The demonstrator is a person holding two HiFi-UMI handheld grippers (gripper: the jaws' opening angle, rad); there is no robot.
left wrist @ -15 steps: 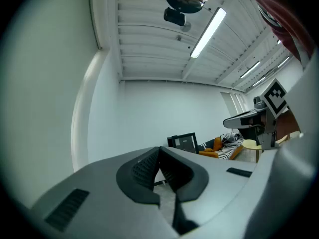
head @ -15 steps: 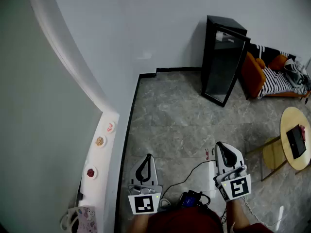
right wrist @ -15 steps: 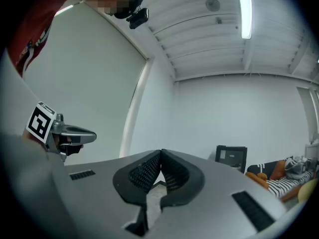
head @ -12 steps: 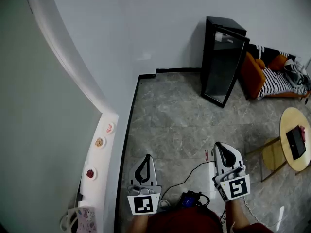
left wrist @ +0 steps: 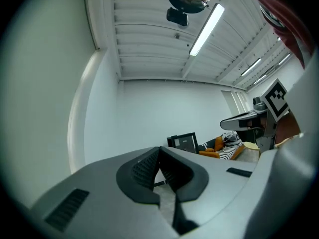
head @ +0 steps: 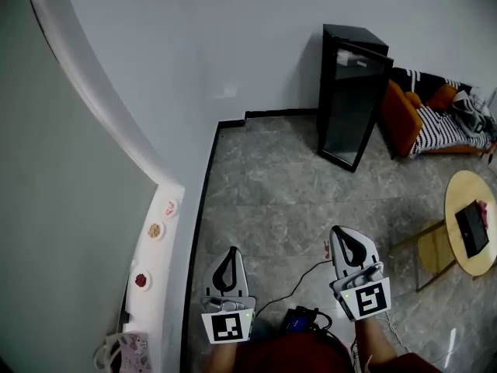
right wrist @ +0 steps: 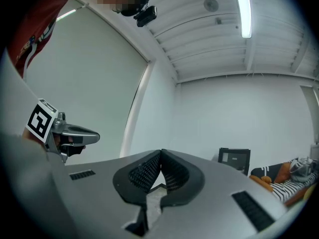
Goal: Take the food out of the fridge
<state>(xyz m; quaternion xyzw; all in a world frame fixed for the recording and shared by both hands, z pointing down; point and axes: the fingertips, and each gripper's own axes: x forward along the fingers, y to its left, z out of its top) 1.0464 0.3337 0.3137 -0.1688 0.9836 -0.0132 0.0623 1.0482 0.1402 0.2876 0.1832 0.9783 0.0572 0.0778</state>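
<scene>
- Nearest: left gripper (left wrist: pixel 159 151) and right gripper (right wrist: pixel 160 153), 2 claws side by side, jaws pressed together, nothing held.
- Far ahead of both tips, across the floor (head: pixel 272 200): black fridge (head: pixel 353 99); food inside not visible.
- Approach step, probably; next, closing the gap, then parting jaws for the door.

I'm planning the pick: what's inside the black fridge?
Through the fridge's glass door only a pale patch near the top shows; the rest is dark, so its contents are hidden.

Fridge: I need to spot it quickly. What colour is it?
The fridge is black; the head view shows it best.
</scene>
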